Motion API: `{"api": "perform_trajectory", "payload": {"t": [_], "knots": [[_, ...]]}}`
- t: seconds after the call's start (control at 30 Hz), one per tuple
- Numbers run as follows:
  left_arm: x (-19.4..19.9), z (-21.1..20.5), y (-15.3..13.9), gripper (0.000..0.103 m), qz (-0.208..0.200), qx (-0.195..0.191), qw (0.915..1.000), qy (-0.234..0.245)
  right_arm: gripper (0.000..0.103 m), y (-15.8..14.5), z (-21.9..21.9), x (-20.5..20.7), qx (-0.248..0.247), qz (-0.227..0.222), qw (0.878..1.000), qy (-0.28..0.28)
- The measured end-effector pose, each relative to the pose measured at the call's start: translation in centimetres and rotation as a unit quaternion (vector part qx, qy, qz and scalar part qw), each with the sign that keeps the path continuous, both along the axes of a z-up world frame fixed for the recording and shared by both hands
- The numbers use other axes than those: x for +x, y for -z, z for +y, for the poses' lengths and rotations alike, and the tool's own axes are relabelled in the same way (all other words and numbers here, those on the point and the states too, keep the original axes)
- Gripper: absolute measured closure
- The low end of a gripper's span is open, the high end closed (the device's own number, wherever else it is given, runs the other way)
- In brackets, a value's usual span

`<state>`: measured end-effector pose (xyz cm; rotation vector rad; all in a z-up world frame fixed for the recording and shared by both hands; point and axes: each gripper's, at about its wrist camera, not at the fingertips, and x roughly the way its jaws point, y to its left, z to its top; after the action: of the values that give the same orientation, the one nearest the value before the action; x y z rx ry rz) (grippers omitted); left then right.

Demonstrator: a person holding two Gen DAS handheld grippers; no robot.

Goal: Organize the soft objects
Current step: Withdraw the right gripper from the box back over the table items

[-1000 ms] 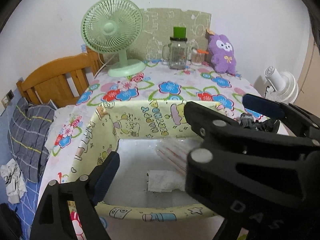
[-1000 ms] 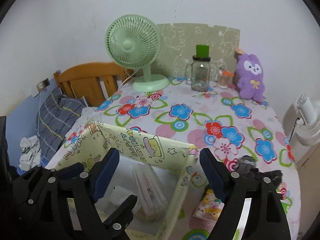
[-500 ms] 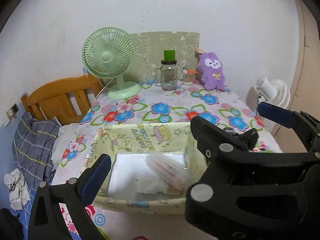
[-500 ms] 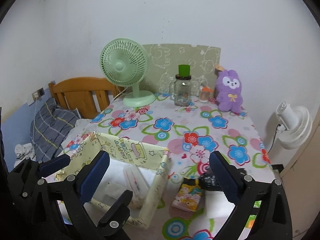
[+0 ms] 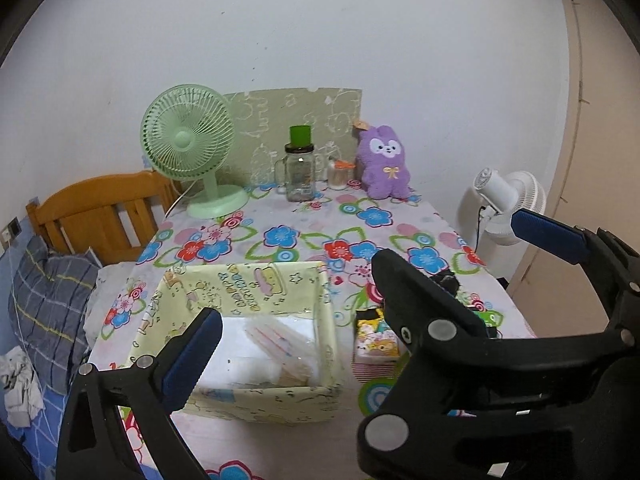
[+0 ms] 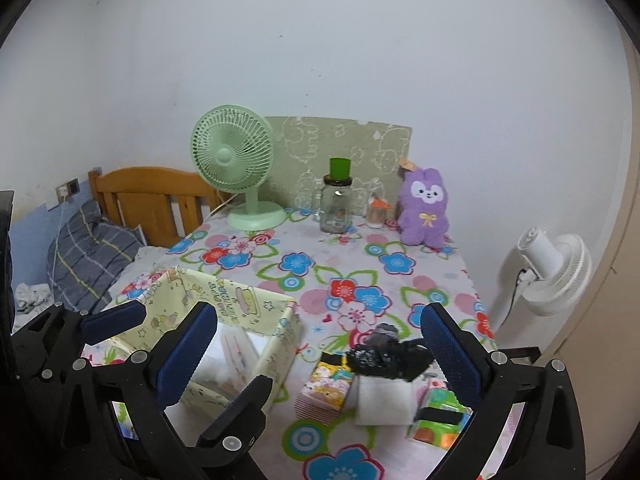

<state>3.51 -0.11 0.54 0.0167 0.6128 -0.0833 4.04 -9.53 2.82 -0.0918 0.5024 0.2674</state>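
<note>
Grippers first, nearest to me: the left gripper and the right gripper both hang with their blue pads spread wide, nothing between them. A second ago they were low over the yellow fabric box; now both have drawn up and back, so the whole table shows. That retreat reads to me as one item delivered and the hands free for the next.

Inside the box lie a clear packet with red-striped contents and something white and soft beneath it, which I cannot make out well. Just right of the box, on the flowered tablecloth, the waiting pile sits close together: a cartoon-printed tissue pack, a white folded cloth, a crumpled black bag resting on top of it, and a green packet at the far right.

Further back stand a green desk fan, a glass jar with a green lid, and a purple plush against the wall, well apart from the box.
</note>
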Motion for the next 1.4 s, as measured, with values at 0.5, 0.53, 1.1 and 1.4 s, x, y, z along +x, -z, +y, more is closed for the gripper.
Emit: {"api": "perform_trajectory", "payload": {"t": [0.5, 0.53, 1.1, 1.4], "knots": [[-1.9, -4.3, 0.1, 0.000, -0.032, 0.001, 0.9990, 0.032, 0.000, 0.3, -4.2, -2.4, 0.009, -0.008, 0.999, 0.048], [-2.0, -4.7, 0.1, 0.000, -0.035, 0.001, 0.9988, 0.034, 0.000, 0.3, -4.5, -2.5, 0.012, -0.008, 0.999, 0.051], [-1.7, -8.5, 2.8, 0.001, -0.013, -0.021, 0.9979, 0.060, 0.000, 2.9, -8.7, -3.0, 0.016, -0.001, 0.997, 0.080], [-0.3, -10.3, 5.4, 0.002, 0.009, -0.011, 0.9976, 0.067, 0.000, 5.8, -10.5, -1.9, 0.025, 0.009, 0.995, 0.096]]}}
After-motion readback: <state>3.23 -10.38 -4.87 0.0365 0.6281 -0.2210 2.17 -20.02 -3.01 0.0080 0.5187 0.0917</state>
